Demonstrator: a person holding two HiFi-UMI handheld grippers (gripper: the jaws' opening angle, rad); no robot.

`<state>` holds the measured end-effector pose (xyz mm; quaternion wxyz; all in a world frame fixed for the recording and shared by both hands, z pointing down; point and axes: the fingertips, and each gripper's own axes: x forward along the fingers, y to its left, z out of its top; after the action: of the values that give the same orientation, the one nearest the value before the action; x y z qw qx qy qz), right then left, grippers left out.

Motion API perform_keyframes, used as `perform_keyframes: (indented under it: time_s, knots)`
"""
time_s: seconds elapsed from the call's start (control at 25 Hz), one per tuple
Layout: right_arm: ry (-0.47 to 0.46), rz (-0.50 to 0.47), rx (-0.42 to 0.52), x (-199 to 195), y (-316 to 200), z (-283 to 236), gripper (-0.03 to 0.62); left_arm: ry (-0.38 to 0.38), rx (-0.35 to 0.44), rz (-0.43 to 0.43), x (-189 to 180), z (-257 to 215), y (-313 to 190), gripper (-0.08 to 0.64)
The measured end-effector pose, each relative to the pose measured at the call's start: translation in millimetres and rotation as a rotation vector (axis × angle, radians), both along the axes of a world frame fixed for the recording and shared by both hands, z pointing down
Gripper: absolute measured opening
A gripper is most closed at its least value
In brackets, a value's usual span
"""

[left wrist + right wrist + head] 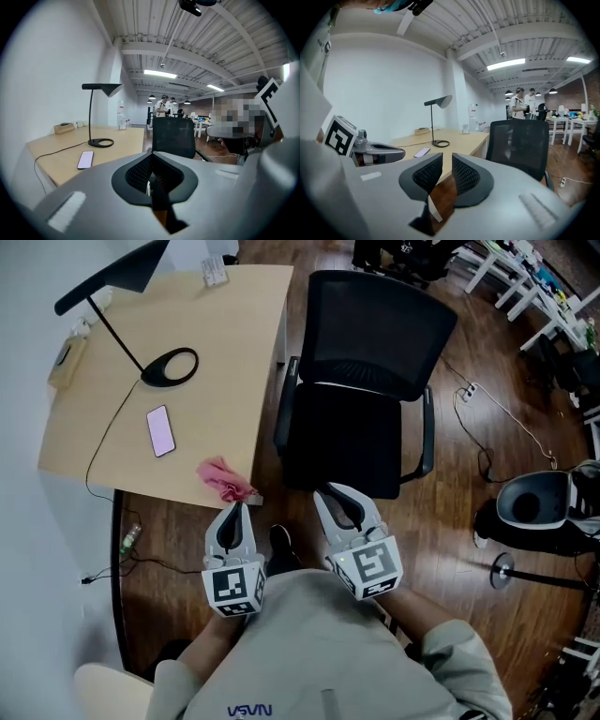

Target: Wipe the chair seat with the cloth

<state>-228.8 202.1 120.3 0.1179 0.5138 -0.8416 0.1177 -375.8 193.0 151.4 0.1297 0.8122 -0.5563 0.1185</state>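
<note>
At the near corner of the desk [220, 352], close to its edge: pink cloth [223, 479], crumpled in a heap, apart from the black chair seat [342, 451]. We judge it light, soft and limp, likely to slide on the smooth top; best pinched on a raised fold at the bunched middle. Left gripper [240, 509]: jaws pressed together, nothing between. Right gripper [330, 495]: jaws slightly parted, empty.

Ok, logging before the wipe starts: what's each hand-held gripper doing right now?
Left hand-held gripper: closed, empty.
Right hand-held gripper: slightly open, empty.
</note>
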Motion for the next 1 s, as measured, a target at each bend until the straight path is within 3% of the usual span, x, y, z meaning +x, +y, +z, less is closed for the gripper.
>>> perform_keyframes:
  time_s: [0.24, 0.52, 0.76, 1.0]
  knots:
    - [0.036, -0.172, -0.048, -97.7, -48.9, 27.1, 0.098, -0.028, -0.019, -0.066, -71.6, 13.5, -31.4, 0.006]
    - [0.099, -0.385, -0.141, -185.0, -68.3, 83.5, 0.128, -0.069, -0.047, -0.215, -127.7, 31.6, -44.3, 0.006]
    - [0.138, -0.456, -0.218, -218.4, -83.6, 134.9, 0.15, -0.08, -0.093, -0.307, -146.0, 51.7, -36.8, 0.006]
    - [0.193, -0.489, -0.283, -229.8, -94.2, 177.1, 0.175, -0.11, -0.122, -0.341, -150.3, 62.0, -37.8, 0.006]
